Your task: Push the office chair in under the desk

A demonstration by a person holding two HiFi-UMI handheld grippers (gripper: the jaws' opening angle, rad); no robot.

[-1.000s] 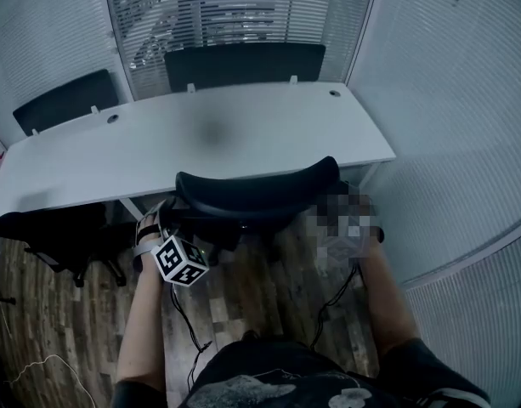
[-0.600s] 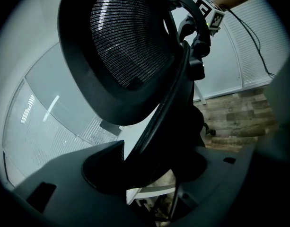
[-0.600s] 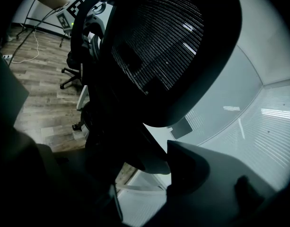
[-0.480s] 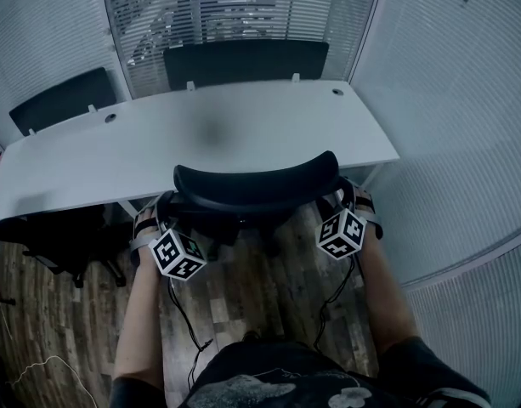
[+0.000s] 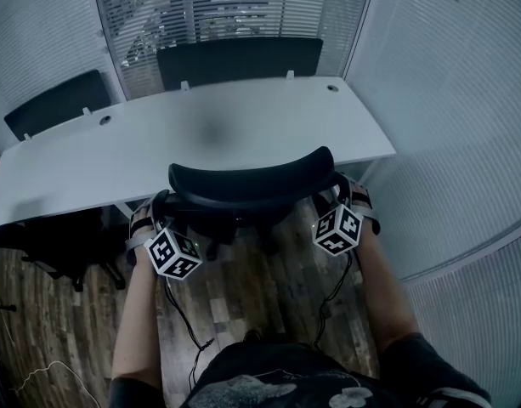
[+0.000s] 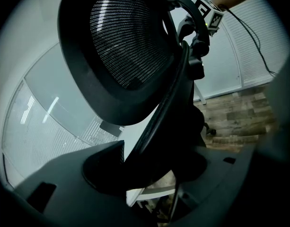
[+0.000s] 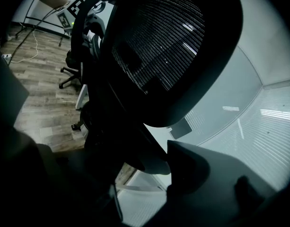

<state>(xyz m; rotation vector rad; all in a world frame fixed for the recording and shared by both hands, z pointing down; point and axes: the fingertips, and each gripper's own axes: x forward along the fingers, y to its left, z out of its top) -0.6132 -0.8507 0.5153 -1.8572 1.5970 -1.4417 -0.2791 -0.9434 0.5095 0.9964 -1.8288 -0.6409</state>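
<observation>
The black office chair (image 5: 252,185) stands at the near edge of the white desk (image 5: 201,130), its mesh back facing me. My left gripper (image 5: 162,211) holds the back's left edge and my right gripper (image 5: 341,198) holds its right edge. In the left gripper view the chair (image 6: 130,46) fills the picture, and its dark frame bar runs down between the jaws of the left gripper (image 6: 154,160), against the pads. The right gripper view shows the chair (image 7: 168,41) too, with its frame filling the gap of the right gripper (image 7: 130,164).
Two more black chairs (image 5: 239,58) (image 5: 52,100) stand behind the desk. Another dark chair (image 5: 52,240) sits low on the left, near my left arm. Glass walls with blinds (image 5: 447,117) close off the right side and the back. Cables (image 5: 188,325) hang over the wooden floor.
The right gripper, covered by a mosaic patch a second ago, now shows at the chair's right edge. The left gripper and the chair have shifted only slightly.
</observation>
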